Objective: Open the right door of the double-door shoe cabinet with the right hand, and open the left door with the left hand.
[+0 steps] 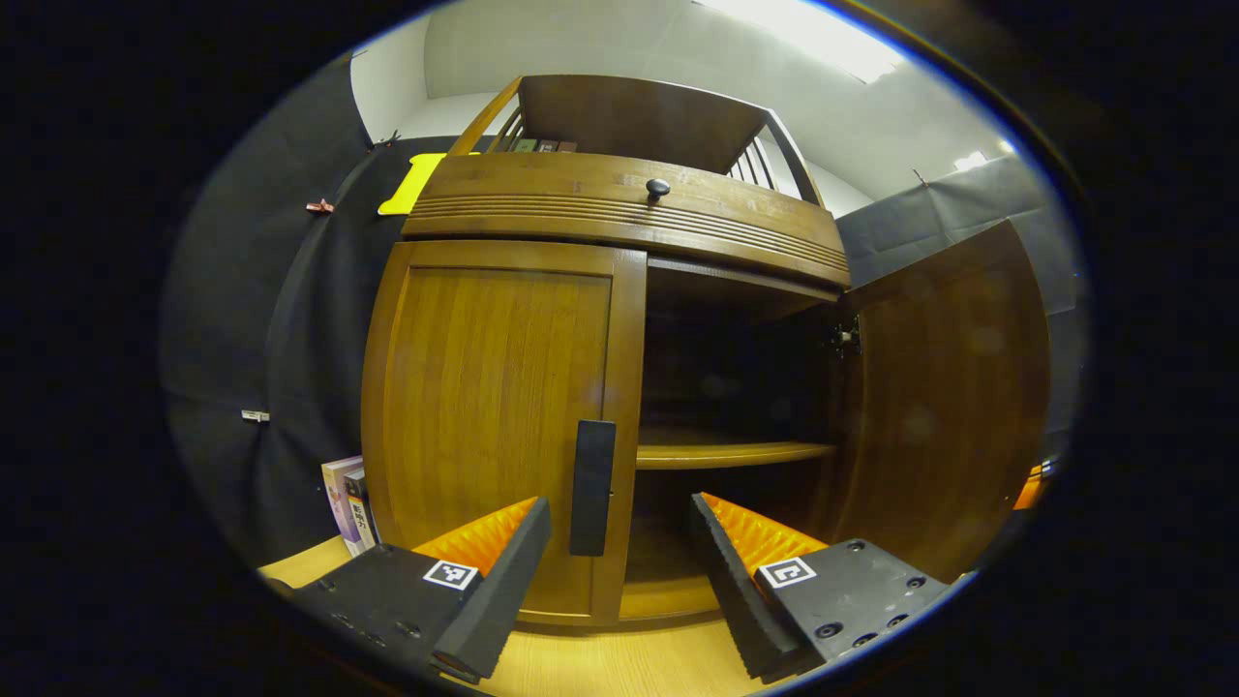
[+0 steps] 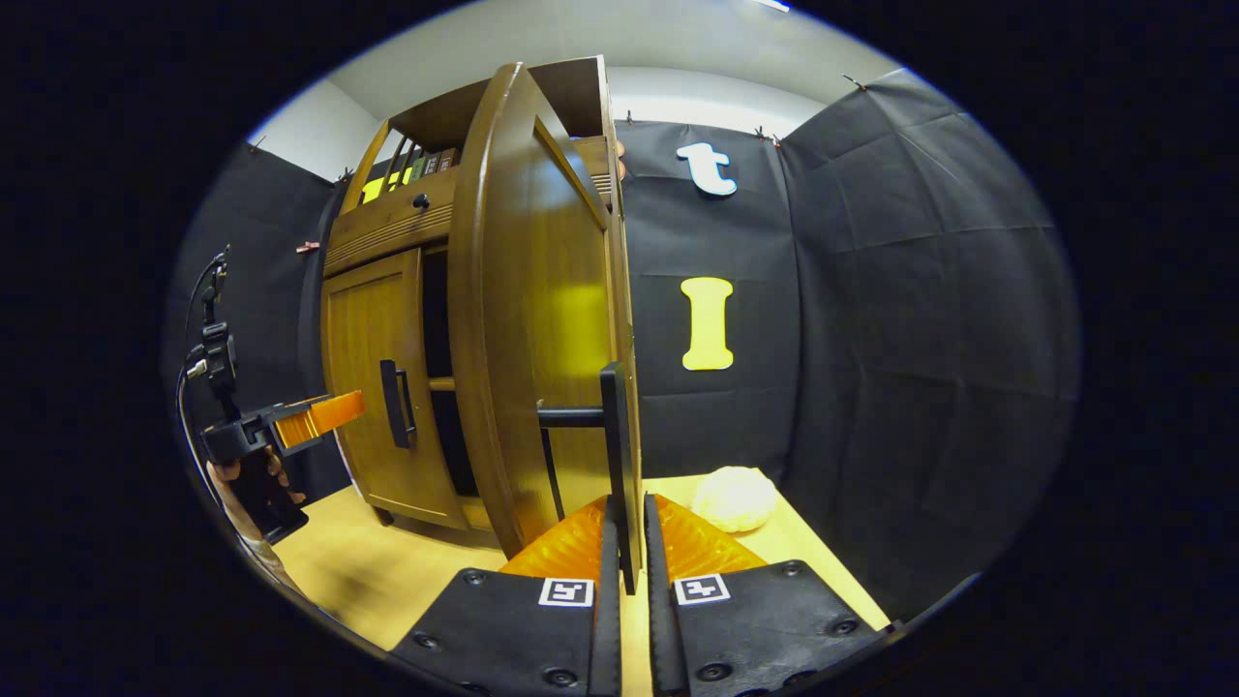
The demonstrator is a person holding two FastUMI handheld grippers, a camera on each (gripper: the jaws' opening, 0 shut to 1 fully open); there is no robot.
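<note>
The wooden shoe cabinet (image 1: 619, 208) stands on the table. Its right door (image 1: 944, 387) is swung wide open, its left door (image 1: 494, 407) shut, dark handle (image 1: 591, 487) upright.

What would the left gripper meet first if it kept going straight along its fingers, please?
Most likely the left door's handle, which sits between the open left gripper's fingers, on the closed left door. Depth is hard to judge.

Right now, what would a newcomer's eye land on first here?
The right door of the wooden cabinet swung wide open, its dark handle clamped in the right claw. Next, the left door, shut, with the open left claw poised either side of its handle, not touching.
</note>
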